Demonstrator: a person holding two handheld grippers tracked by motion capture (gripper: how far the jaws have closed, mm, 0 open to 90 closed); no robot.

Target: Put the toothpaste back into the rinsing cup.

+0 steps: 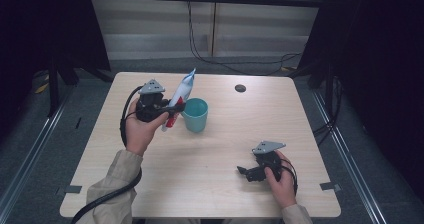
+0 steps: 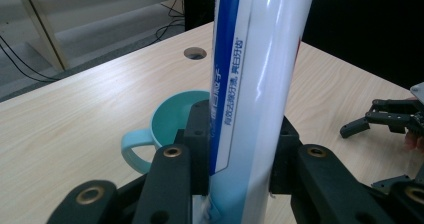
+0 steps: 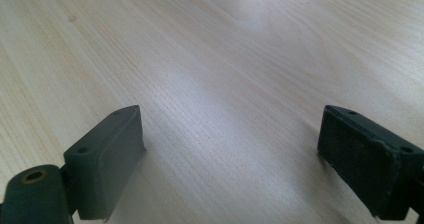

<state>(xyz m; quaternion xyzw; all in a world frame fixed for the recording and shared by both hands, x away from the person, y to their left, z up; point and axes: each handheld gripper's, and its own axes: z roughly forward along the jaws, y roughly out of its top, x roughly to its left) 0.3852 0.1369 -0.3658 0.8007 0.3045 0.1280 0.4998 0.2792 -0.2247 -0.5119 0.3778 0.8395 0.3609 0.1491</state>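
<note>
A white and blue toothpaste tube (image 1: 182, 93) with a red end stands tilted, its crimped end up and leaning to the right. My left gripper (image 1: 172, 109) is shut on its lower part, just left of a teal mug (image 1: 195, 114). In the left gripper view the tube (image 2: 255, 84) fills the gap between the two black pads (image 2: 198, 149), and the mug (image 2: 167, 119) stands behind it with its handle to the left. My right gripper (image 1: 243, 172) rests low over the table at the front right, jaws wide open with only bare wood between them (image 3: 230, 149).
The light wooden table (image 1: 225, 149) has a round cable hole (image 1: 240, 88) at the back right. Cables trail over the floor behind it. Dark curtains and metal frame legs stand at both sides.
</note>
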